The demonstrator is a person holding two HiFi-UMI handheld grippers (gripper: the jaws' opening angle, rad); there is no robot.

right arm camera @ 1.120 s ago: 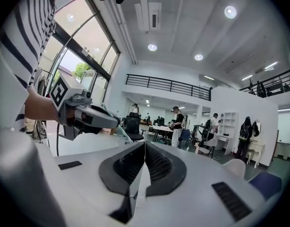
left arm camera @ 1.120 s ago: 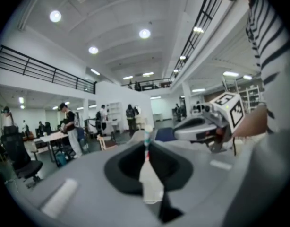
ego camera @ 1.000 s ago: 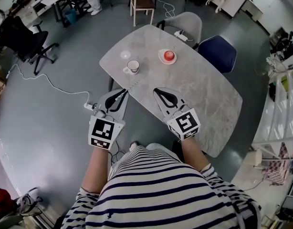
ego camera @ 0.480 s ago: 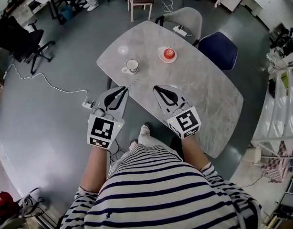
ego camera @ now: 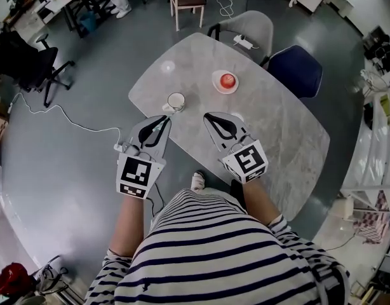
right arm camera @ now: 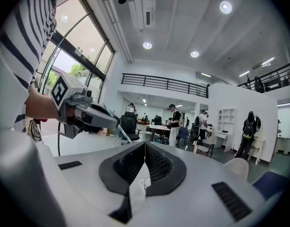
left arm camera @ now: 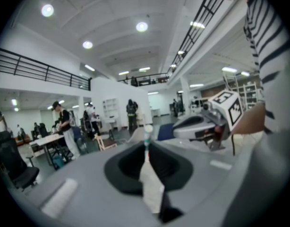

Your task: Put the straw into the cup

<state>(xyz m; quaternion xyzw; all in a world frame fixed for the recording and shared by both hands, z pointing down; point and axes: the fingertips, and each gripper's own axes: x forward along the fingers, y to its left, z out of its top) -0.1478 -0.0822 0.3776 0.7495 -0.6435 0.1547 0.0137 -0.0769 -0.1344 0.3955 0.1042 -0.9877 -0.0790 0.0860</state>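
Note:
A white cup [ego camera: 176,101] with a handle stands near the front left edge of the marble table [ego camera: 277,126]. My left gripper [ego camera: 163,121] hovers just short of the cup, at the table's edge. It is shut on a thin white straw [left arm camera: 147,138] with green stripes, which sticks out past its tips. The right gripper view shows that straw [right arm camera: 117,125] slanting out of the left gripper [right arm camera: 88,112]. My right gripper [ego camera: 211,118] is over the table beside the left one, its jaws closed with nothing between them [right arm camera: 145,145].
A saucer with a red object [ego camera: 227,81] sits mid-table, and a small clear dish [ego camera: 168,67] lies beyond the cup. A grey chair [ego camera: 246,27] and a blue chair [ego camera: 296,68] stand at the far side. A cable [ego camera: 68,122] runs across the floor on the left.
The person has stepped towards the table, so both grippers are nearer the cup. Their jaws have stayed as they were, and the left one has kept hold of the straw.

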